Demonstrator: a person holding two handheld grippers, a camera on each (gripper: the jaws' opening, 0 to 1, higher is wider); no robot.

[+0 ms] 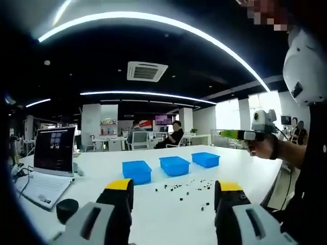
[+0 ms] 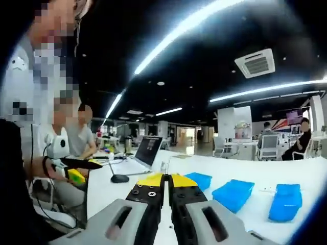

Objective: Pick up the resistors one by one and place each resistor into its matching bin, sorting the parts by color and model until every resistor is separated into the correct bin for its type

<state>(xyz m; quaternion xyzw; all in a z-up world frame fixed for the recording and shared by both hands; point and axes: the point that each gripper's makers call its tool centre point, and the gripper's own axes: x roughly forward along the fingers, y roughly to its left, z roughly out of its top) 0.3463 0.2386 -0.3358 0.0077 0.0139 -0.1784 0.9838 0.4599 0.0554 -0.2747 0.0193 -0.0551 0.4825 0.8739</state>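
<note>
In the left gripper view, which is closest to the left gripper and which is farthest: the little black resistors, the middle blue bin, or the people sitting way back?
1. Scattered resistors, on the white table just ahead of the left gripper.
2. Middle blue bin, behind the resistors.
3. Seated people, far back in the room, beyond the table.
</note>
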